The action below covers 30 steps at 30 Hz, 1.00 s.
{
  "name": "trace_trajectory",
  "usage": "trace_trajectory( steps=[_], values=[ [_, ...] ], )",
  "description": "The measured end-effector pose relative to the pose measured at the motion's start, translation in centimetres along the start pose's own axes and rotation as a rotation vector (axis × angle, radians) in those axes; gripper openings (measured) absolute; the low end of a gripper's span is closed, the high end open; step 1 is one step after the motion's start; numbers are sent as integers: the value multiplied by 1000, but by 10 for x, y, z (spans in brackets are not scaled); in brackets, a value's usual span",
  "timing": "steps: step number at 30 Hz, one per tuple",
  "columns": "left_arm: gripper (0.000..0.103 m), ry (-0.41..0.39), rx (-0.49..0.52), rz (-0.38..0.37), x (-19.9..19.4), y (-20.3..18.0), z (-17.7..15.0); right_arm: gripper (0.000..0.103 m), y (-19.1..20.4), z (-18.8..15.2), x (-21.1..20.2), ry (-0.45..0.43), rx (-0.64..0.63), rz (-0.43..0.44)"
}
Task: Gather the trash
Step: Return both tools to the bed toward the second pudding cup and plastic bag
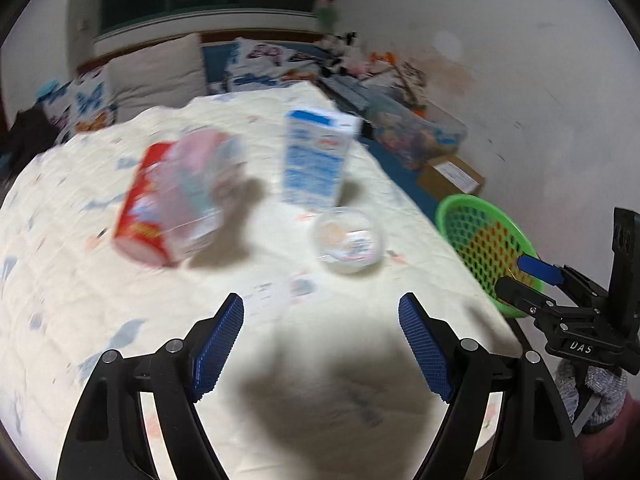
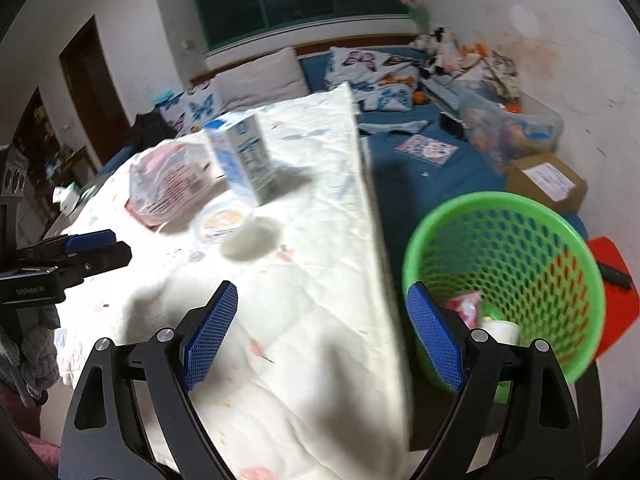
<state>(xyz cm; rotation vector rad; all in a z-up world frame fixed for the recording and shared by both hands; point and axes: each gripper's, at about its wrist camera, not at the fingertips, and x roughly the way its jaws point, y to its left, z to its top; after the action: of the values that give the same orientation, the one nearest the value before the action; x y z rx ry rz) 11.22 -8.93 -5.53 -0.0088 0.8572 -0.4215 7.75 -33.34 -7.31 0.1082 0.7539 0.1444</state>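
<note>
On the cream quilted table [image 1: 120,300] stand a blue-white milk carton [image 1: 316,160], a red box with a pink plastic bag over it [image 1: 176,200] and a small clear plastic cup [image 1: 347,238]. My left gripper [image 1: 322,344] is open and empty, just short of the cup. A green mesh basket [image 2: 508,276] stands off the table's right edge with some trash [image 2: 476,312] inside. My right gripper [image 2: 324,332] is open and empty, over the table edge beside the basket. The carton [image 2: 246,156], bag [image 2: 168,180] and cup [image 2: 222,220] also show in the right wrist view.
A blue-covered bed [image 2: 432,160] with butterfly pillows [image 2: 376,76], a clear storage bin [image 2: 516,128] and a cardboard box [image 2: 548,180] lie beyond the table. A red stool [image 2: 616,292] stands right of the basket. The left gripper's side [image 2: 80,252] shows at left.
</note>
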Motion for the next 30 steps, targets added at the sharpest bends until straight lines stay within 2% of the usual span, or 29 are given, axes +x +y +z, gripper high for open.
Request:
trace_trajectory(
  steps=[5,11,21,30],
  values=[
    [77,-1,-90,38,-7,39,-10,86,22,5,24,38,-35,34],
    [77,-2,-151,58,-8,62,-16,86,47,11,53,76,-88,63],
    [77,-19,-155,82,-9,74,-6,86,69,22,93,121,-128,90],
    [77,-51,-117,116,-8,81,21,86,86,35,124,138,-161,93]
  ],
)
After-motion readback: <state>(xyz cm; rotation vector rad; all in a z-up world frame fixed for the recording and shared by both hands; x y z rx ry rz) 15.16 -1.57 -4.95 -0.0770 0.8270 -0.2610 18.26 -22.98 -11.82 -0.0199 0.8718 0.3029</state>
